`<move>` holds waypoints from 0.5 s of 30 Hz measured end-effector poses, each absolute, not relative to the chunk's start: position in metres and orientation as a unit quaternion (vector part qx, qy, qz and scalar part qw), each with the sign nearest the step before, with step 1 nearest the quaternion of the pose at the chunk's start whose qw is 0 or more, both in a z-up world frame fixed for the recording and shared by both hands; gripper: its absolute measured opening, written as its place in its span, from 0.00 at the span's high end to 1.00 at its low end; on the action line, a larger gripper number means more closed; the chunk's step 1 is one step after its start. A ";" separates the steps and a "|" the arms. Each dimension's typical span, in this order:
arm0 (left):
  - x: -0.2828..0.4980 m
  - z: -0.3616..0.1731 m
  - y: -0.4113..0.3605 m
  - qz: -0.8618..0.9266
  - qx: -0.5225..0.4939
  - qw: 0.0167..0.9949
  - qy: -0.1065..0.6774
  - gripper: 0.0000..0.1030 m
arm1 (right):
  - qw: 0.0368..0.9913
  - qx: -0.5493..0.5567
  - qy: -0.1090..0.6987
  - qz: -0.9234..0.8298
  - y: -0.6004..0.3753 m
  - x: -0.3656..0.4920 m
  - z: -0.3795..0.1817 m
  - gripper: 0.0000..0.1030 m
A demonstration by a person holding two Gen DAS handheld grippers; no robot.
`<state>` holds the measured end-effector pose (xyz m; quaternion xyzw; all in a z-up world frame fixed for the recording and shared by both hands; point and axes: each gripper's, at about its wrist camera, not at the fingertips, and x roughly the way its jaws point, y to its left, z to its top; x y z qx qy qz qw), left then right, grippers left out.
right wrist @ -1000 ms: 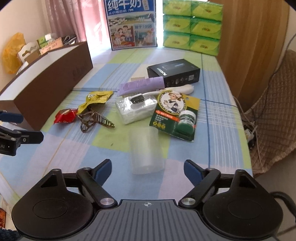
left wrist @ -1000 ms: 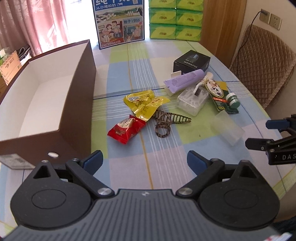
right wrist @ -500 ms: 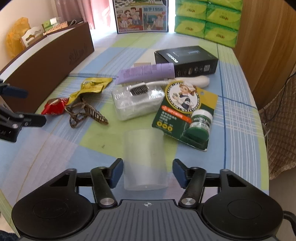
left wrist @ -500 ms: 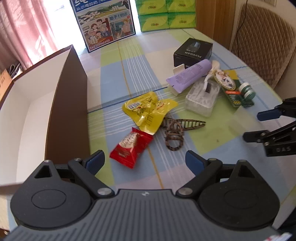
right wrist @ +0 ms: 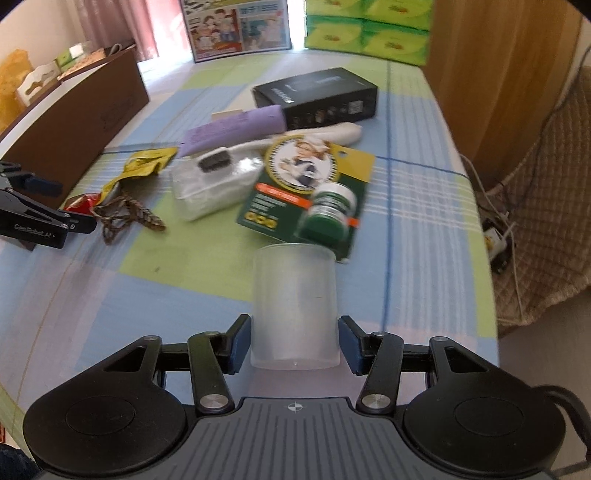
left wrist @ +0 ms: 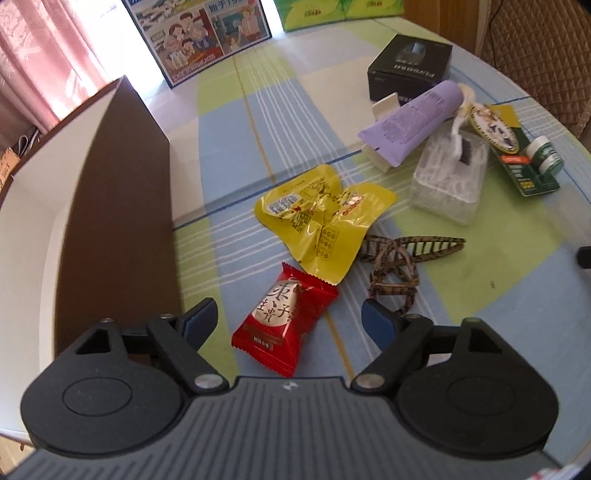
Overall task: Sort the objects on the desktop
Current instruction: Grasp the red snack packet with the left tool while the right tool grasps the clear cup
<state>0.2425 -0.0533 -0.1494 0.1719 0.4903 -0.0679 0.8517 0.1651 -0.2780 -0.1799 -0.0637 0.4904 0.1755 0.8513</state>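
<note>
Tablecloth in blue, green and pale lilac checks covers the whole surface under my two grippers, with thin white stripes and a yellow line running away from me. My left gripper hangs over the red snack packet, jaws closing with the packet between them but the pads not yet on it. Just beyond lies a crumpled yellow wrapper, and beside that a brown patterned hair clip. To the left stands the brown box, open-topped and white inside.

My right gripper sits at a narrow setting around the clear plastic cup, which lies on its side with the blue pads right at its walls; whether they press on it I cannot tell. Farther along the table rest a green carded balm jar, a clear lidded case with a white brush across it, a purple tube and a black carton.

At the far edge stand a printed poster box and stacked green tissue packs. Pink curtains hang on the left, wooden panelling on the right, and a quilted chair sits alongside the table.
</note>
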 end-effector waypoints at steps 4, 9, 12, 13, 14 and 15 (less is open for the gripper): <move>0.245 -0.159 -0.049 -0.073 0.148 0.845 0.509 0.45 | 0.850 -0.062 0.493 0.173 -0.288 0.163 -0.179 0.53; 0.227 -0.157 -0.047 -0.077 0.095 0.844 0.523 0.68 | 0.848 -0.062 0.494 0.179 -0.295 0.159 -0.178 0.53; 0.208 -0.156 -0.050 -0.074 0.074 0.840 0.533 0.68 | 0.847 -0.065 0.494 0.183 -0.296 0.158 -0.178 0.53; 0.202 -0.156 -0.050 -0.074 0.065 0.838 0.536 0.68 | 0.847 -0.066 0.494 0.184 -0.295 0.159 -0.178 0.53; 0.197 -0.156 -0.051 -0.073 0.055 0.837 0.539 0.68 | 0.846 -0.067 0.495 0.186 -0.295 0.160 -0.178 0.52; 0.193 -0.156 -0.052 -0.070 0.046 0.837 0.541 0.64 | 0.845 -0.068 0.495 0.189 -0.295 0.162 -0.179 0.52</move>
